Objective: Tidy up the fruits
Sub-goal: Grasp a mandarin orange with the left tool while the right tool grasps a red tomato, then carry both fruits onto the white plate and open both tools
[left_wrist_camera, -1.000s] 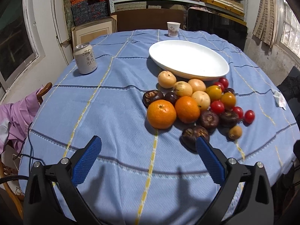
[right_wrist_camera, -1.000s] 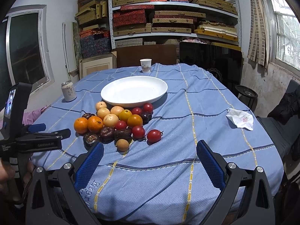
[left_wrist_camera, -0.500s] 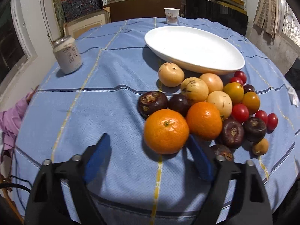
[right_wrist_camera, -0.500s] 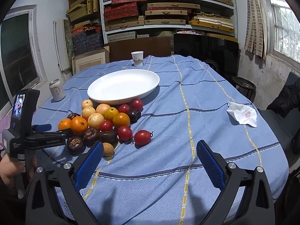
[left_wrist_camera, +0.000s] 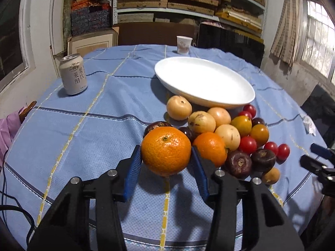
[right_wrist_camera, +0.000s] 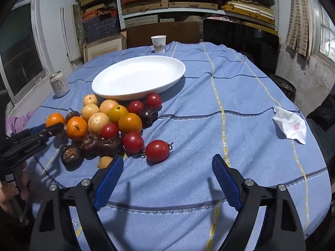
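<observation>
A pile of fruit lies on the blue tablecloth in front of a white oval plate (left_wrist_camera: 240, 102): two oranges, pale yellow round fruits, orange and red tomatoes, dark purple fruits. My left gripper (left_wrist_camera: 165, 149) has its jaws closing on the nearer orange (left_wrist_camera: 165, 152), and both blue pads touch its sides. The second orange (left_wrist_camera: 210, 148) sits just right of it. My right gripper (right_wrist_camera: 167, 158) is closing too, with nothing between its fingers, just short of a lone red tomato (right_wrist_camera: 157, 151). In the right wrist view the left gripper (right_wrist_camera: 52, 128) shows at the orange (right_wrist_camera: 54, 118).
A drink can (left_wrist_camera: 73, 74) stands at the left of the table and a paper cup (left_wrist_camera: 183, 45) at the far edge. A crumpled tissue (right_wrist_camera: 290, 124) lies to the right. Shelves of boxes line the back wall. A pink cloth (left_wrist_camera: 8, 125) hangs off the left edge.
The left gripper moved forward and down to the nearer orange and narrowed until its pads meet the fruit. The right gripper came forward and lower toward the red tomato, its jaws a little narrower.
</observation>
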A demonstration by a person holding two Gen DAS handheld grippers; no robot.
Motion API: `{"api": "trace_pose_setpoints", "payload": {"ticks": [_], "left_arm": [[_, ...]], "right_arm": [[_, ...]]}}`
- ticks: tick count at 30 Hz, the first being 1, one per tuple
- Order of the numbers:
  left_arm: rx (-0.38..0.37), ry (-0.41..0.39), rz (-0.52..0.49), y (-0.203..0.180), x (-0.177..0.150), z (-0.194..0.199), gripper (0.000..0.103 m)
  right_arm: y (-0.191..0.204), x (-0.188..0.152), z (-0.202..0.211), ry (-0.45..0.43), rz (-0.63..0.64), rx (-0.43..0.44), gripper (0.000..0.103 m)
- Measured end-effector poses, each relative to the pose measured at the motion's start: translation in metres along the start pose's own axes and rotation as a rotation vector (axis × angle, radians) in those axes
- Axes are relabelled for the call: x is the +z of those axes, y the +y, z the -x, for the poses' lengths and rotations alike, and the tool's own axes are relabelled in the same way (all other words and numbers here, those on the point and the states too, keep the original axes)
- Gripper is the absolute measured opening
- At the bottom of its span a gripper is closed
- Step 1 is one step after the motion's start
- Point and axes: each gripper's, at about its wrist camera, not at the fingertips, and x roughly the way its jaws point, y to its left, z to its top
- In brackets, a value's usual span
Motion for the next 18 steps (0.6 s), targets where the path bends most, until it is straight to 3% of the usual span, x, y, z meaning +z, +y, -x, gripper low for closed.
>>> {"api": "trace_pose_setpoints", "payload": {"ticks": [2, 6, 9, 12, 18], "left_arm": [[-0.019, 0.007, 0.028, 0.002, -0.001, 0.001, 0.046], [-0.017, 0.006, 0.008, 0.001, -0.001, 0.001, 0.046], [-0.020, 0.009, 0.005, 0.002, -0.002, 0.001, 0.046], [-0.021, 0.012, 0.004, 0.002, -0.003, 0.000, 0.046], [-0.027, 0.014, 0.006, 0.002, -0.003, -0.001, 0.046]], "right_arm": [[0.001, 0.002, -0.012, 0.038, 0.006, -0.015, 0.081], [0.012, 0.004, -0.040, 0.108, 0.064, -0.024, 0.060], [0.018, 0.007, -0.048, 0.120, 0.101, -0.056, 0.052], [0.025, 0.011, -0.050, 0.116, 0.141, -0.055, 0.037], [0.020, 0.010, -0.043, 0.096, 0.118, -0.018, 0.034]]}}
